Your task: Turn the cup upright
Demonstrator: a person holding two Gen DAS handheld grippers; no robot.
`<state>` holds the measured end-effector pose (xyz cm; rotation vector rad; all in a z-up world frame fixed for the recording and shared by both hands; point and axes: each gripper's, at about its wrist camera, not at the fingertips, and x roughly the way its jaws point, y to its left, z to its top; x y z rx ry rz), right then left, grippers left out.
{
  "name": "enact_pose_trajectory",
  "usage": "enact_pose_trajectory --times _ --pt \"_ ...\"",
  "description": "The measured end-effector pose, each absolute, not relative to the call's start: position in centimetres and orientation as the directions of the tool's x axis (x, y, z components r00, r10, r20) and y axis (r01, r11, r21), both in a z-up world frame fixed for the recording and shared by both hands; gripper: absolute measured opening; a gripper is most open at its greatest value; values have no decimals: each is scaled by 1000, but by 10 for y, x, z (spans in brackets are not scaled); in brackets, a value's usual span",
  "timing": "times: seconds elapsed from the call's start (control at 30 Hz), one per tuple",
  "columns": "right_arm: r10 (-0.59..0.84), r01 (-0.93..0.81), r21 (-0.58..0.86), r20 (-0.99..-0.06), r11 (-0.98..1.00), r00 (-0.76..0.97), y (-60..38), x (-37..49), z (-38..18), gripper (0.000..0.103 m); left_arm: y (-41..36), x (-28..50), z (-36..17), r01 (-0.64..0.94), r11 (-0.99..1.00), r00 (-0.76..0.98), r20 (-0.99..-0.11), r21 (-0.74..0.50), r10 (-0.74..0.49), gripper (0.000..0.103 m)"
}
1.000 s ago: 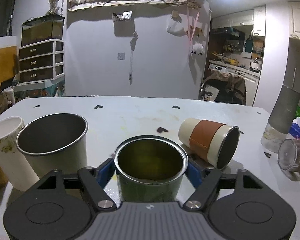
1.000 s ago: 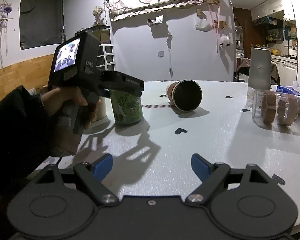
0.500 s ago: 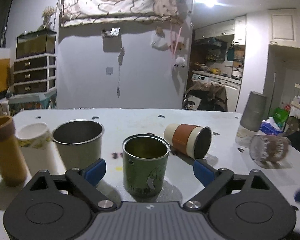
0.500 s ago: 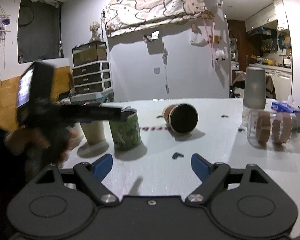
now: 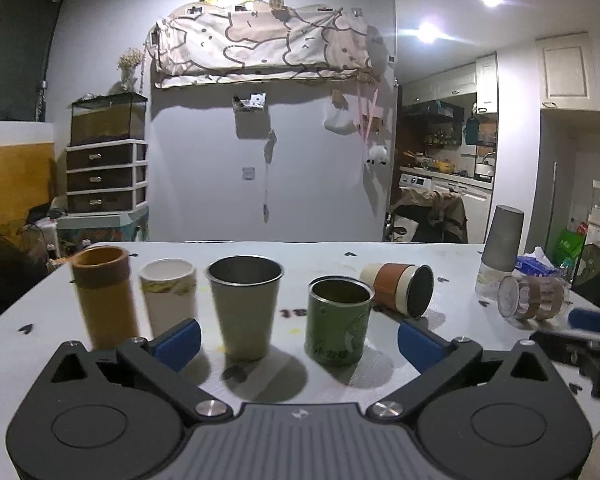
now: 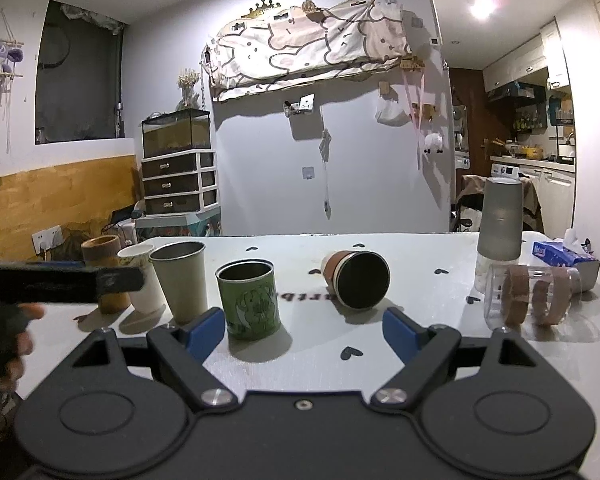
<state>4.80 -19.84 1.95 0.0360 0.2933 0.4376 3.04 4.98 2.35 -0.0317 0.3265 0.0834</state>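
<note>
A cream cup with a brown sleeve (image 5: 398, 285) lies on its side on the white table, its dark mouth toward me; it also shows in the right wrist view (image 6: 356, 278). A green cup (image 5: 338, 322) (image 6: 250, 298) stands upright to its left. My left gripper (image 5: 298, 346) is open and empty, held back from the row of cups. My right gripper (image 6: 304, 330) is open and empty, in front of the green cup and the lying cup. A clear glass with brown bands (image 5: 534, 298) (image 6: 530, 294) lies on its side at the right.
A steel cup (image 5: 244, 306) (image 6: 182, 280), a white paper cup (image 5: 168, 296) and a tan cup (image 5: 102, 296) stand upright in a row at the left. A grey cup stacked upside down (image 6: 500, 224) and a tissue box (image 6: 558, 252) stand at the right.
My left gripper has let go of the green cup and pulled back from it, leaving it upright. My right gripper has moved closer to the cups.
</note>
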Motion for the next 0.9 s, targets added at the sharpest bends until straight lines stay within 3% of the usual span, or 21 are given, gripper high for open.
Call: enact_pose_trajectory --times 0.03,0.13,0.23,0.9 --pt "415 -405 93 -270 909 869 -198 47 19 92 50 26 22 -91 996 943 -322 -9 83 103" --pt "403 -396 82 -263 914 876 -198 44 20 93 51 17 18 -104 994 937 -335 11 102 103" --pt "388 -383 73 -260 921 884 -198 42 20 103 53 7 16 -119 993 936 -333 4 114 103" --pt "352 -360 24 -276 933 894 -192 32 15 103 48 -15 12 -125 992 934 -337 -7 116 103"
